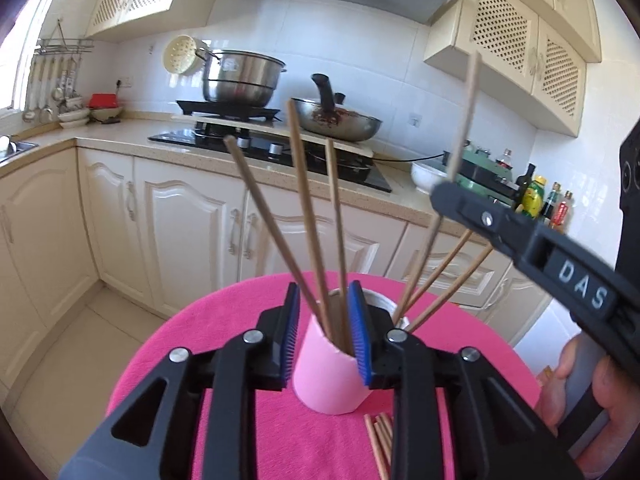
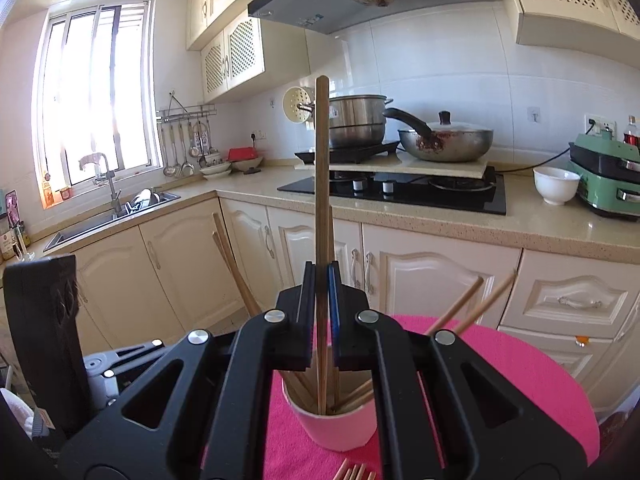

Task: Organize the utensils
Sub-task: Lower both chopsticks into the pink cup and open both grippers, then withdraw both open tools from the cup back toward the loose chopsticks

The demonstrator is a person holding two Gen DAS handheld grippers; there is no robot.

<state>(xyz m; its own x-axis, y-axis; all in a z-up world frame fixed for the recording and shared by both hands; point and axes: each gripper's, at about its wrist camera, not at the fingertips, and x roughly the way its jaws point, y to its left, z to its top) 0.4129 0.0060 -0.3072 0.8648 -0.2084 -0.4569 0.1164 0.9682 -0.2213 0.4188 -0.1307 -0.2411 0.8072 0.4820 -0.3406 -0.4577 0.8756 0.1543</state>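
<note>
A pink cup (image 1: 330,376) stands on the round pink-clothed table (image 1: 224,320) and holds several wooden chopsticks (image 1: 308,208). My left gripper (image 1: 324,312) has its blue pads on either side of the cup's upper part, gripping it. My right gripper (image 2: 322,276) is shut on one upright chopstick (image 2: 321,168) whose lower end reaches down into the cup (image 2: 336,428). The right gripper also shows in the left wrist view (image 1: 452,196), above and right of the cup. Loose chopsticks (image 1: 380,436) lie on the cloth in front of the cup.
Kitchen counter behind with a black hob (image 2: 400,192), a steel pot (image 2: 356,120), a pan (image 2: 448,140), a white bowl (image 2: 556,184) and a green appliance (image 2: 608,184). A sink (image 2: 116,212) is on the left. Cabinets line the wall below.
</note>
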